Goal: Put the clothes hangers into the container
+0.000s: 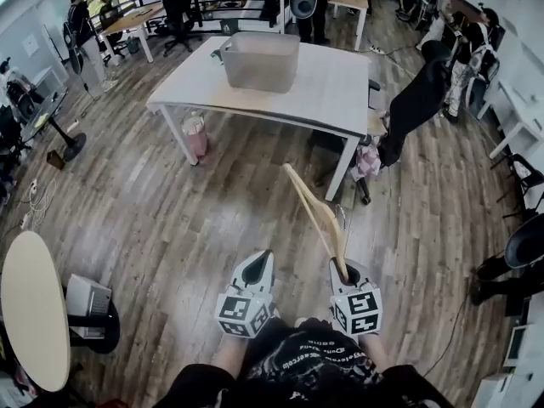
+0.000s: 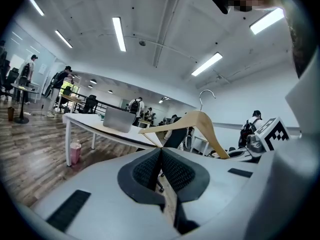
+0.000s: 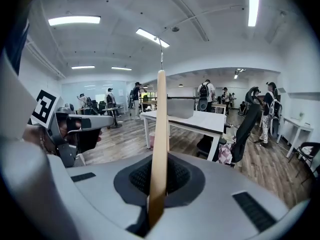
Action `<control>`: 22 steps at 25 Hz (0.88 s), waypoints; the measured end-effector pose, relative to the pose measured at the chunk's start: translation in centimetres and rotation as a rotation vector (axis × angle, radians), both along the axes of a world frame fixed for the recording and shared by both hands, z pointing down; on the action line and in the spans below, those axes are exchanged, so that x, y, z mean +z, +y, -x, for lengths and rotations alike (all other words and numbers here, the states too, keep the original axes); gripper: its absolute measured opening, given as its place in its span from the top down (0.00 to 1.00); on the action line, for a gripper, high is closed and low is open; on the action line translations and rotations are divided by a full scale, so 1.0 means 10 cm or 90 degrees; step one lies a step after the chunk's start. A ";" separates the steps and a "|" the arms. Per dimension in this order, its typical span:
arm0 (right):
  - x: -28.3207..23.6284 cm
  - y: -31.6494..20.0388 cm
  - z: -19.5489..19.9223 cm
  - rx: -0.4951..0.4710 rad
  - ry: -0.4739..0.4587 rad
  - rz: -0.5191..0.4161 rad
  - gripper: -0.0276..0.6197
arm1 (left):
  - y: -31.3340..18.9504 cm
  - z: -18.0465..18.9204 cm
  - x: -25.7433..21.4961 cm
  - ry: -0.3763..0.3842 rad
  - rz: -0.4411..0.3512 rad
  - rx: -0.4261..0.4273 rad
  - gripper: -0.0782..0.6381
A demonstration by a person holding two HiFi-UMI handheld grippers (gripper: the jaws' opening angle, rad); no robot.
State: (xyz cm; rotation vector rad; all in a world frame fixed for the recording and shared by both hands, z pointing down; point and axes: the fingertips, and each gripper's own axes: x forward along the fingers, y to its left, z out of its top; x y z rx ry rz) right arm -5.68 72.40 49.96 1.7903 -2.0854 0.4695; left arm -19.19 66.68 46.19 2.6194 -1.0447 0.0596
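- Bench (image 1: 331,92): well ahead; approach first.
- Grey container (image 1: 259,60): on the bench's left half; aim over its open top.
- Wooden hanger (image 1: 316,213): well short of the bench, clamped by one arm in right tool (image 1: 348,270); lower gently.
- Left tool (image 1: 257,262): equally short of the bench, pinched together, empty.

Container inside: the grey plastic container (image 1: 259,60) on the white bench (image 1: 331,92) hides its contents behind its near wall.
Hanger end: the pale wooden clothes hanger's (image 3: 159,149) lower end disappears between the fingers (image 3: 182,176) of the right gripper (image 3: 158,179).
Forearms: cut off at the head view's bottom edge.
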 end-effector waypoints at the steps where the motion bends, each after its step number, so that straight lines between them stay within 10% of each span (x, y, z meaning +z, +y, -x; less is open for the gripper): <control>1: 0.00 -0.05 0.02 0.002 0.005 -0.001 0.95 | -0.04 0.00 -0.03 0.009 -0.007 0.011 0.86; 22: 0.37 -1.82 -0.20 -0.038 0.012 0.003 0.95 | -1.66 0.05 0.00 0.038 -0.056 -0.047 0.86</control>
